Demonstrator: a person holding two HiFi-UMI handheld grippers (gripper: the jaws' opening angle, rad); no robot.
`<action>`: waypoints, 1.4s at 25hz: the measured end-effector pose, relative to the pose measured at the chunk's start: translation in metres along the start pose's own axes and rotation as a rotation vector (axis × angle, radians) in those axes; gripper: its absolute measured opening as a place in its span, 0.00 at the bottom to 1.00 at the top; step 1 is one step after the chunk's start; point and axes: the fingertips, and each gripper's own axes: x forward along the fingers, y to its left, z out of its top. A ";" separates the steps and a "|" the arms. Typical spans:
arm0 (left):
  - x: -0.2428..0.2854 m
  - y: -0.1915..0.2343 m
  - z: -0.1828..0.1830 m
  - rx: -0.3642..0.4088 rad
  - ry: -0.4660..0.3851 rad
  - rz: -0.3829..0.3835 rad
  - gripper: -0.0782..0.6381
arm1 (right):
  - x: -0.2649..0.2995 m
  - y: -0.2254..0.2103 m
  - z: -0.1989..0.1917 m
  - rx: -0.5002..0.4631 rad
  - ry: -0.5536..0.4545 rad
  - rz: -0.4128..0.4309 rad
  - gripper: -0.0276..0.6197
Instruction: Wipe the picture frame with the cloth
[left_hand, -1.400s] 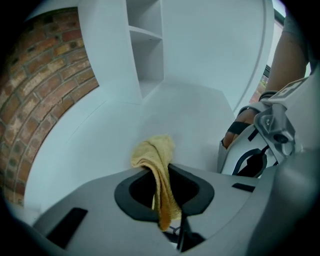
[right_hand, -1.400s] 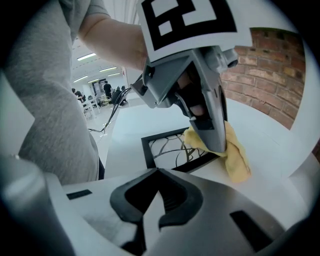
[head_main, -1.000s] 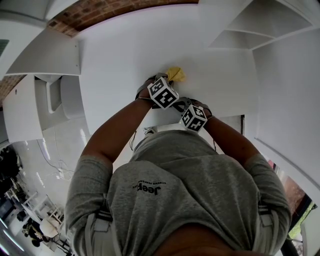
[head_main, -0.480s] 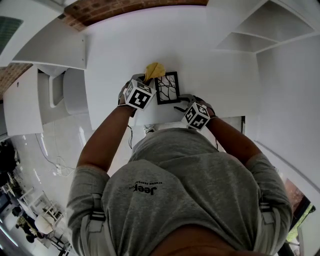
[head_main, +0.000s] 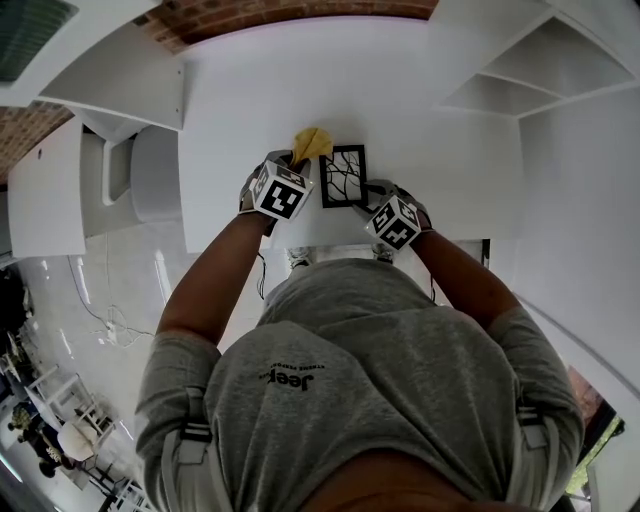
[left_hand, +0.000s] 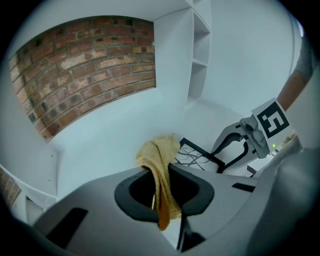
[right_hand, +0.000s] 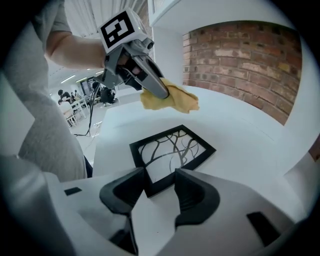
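A black picture frame (head_main: 343, 176) with a branch drawing lies flat on the white table (head_main: 440, 150). My left gripper (head_main: 298, 163) hangs just left of it, shut on a yellow cloth (head_main: 311, 143). In the left gripper view the cloth (left_hand: 157, 155) hangs bunched between the jaws, with the frame (left_hand: 197, 155) beyond it. My right gripper (right_hand: 160, 181) stands at the frame's (right_hand: 172, 150) near corner. Its jaws are opening, one on each side of that corner, and the pads are clear of it. The left gripper (right_hand: 161, 92) and the cloth (right_hand: 172, 100) hover behind the frame.
A brick wall (left_hand: 85, 65) runs behind the table. White shelves (head_main: 520, 70) stand at the right and a white cabinet (head_main: 50, 190) at the left. The table's front edge (head_main: 330, 243) is close to the person's body.
The left gripper has carried the cloth to the left, off the frame, which now lies uncovered. The right gripper has stayed at the frame's near corner.
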 end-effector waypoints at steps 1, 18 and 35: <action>0.000 -0.001 -0.001 0.004 0.003 -0.004 0.20 | 0.000 0.000 0.001 -0.003 -0.003 -0.002 0.33; 0.033 -0.057 -0.024 0.125 0.134 -0.099 0.20 | 0.002 0.001 0.001 -0.017 -0.033 -0.014 0.33; 0.067 -0.108 0.018 0.219 0.146 -0.198 0.20 | 0.000 0.003 0.003 -0.026 -0.058 -0.006 0.32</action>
